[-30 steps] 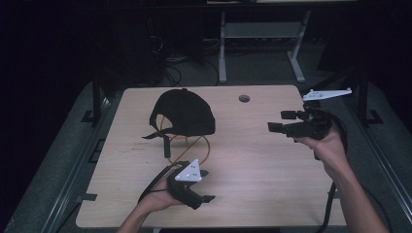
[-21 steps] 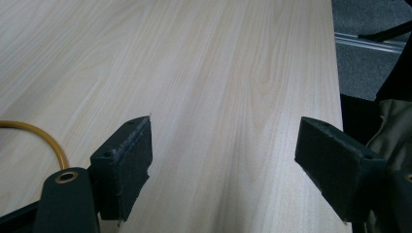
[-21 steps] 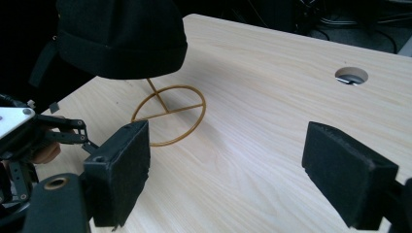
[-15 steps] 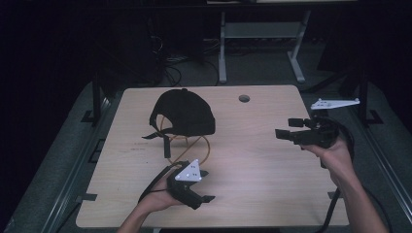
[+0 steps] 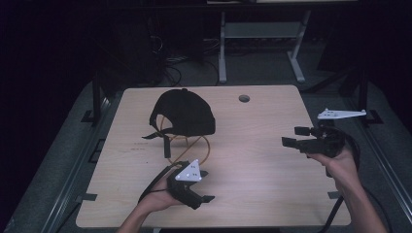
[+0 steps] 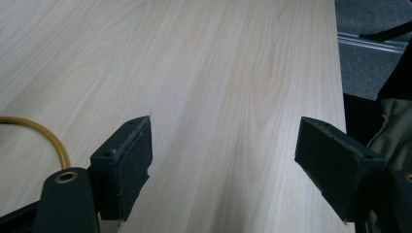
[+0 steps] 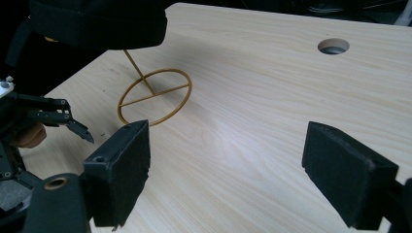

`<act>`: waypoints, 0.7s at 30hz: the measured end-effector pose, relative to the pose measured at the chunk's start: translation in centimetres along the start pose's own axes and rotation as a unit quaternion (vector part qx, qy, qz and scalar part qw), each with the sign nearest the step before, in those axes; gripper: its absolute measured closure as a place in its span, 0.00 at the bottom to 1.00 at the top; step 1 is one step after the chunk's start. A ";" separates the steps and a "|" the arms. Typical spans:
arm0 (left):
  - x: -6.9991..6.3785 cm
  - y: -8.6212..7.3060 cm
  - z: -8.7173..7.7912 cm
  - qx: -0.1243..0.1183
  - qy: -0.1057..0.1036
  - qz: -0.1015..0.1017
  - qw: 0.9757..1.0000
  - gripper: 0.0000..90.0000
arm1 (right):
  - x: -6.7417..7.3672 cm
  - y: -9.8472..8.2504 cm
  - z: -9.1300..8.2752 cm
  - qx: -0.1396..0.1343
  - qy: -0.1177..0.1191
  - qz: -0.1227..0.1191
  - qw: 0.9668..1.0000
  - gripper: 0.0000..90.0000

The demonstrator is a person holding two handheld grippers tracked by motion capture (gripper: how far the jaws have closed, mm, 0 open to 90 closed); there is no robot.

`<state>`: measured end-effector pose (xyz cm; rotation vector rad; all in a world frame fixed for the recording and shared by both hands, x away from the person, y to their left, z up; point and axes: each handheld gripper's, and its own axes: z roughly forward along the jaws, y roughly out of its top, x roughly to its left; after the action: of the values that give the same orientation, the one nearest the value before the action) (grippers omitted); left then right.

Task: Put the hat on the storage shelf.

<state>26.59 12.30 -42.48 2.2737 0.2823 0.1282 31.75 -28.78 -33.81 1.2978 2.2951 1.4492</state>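
A black cap (image 5: 184,112) sits on a yellow wire stand (image 5: 194,143) at the left middle of the wooden table (image 5: 257,165). My left gripper (image 5: 208,186) lies low near the front edge, just in front of the stand's ring base, open with nothing between its fingers. The left gripper view has its open gripper (image 6: 223,141) over bare wood, with a piece of the yellow ring (image 6: 46,132) at the left. My right gripper (image 5: 294,136) hovers open at the right side, pointing left. From the right gripper (image 7: 226,145) I see the cap (image 7: 97,22), the ring base (image 7: 155,97) and the left gripper (image 7: 65,119).
A round cable hole (image 5: 244,98) is in the table's far side, also the hole (image 7: 333,46) in the right gripper view. Beyond the table stand a desk frame (image 5: 223,53) and floor cables (image 5: 167,73). Rails run along both table sides.
My right gripper has drifted toward the person's side and a little right, staying open. The left gripper, cap and stand have not moved.
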 end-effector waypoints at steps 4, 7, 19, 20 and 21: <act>0.0 0.0 0.0 0.001 0.000 0.000 1.000 0.24 | -0.2 -0.5 -0.2 0.000 -0.004 0.003 1.000 0.19; 0.0 -0.1 0.1 0.002 -0.001 0.000 1.000 0.24 | -0.5 -1.2 -0.3 0.000 -0.005 0.008 1.000 0.19; 0.0 -0.2 0.3 0.003 -0.002 -0.001 1.000 0.24 | -1.0 -3.5 -0.7 0.007 -0.019 0.015 1.000 0.19; -0.1 -0.2 0.3 0.003 -0.002 -0.002 1.000 0.24 | -1.0 -3.6 -0.7 0.007 -0.020 0.014 1.000 0.19; -0.1 -0.2 0.3 0.003 -0.003 -0.002 1.000 0.24 | -1.0 -3.7 -0.8 0.008 -0.020 0.014 1.000 0.19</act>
<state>26.55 12.19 -42.79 2.2795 0.2855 0.1195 29.79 -30.66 -36.69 1.3560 2.2767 1.4018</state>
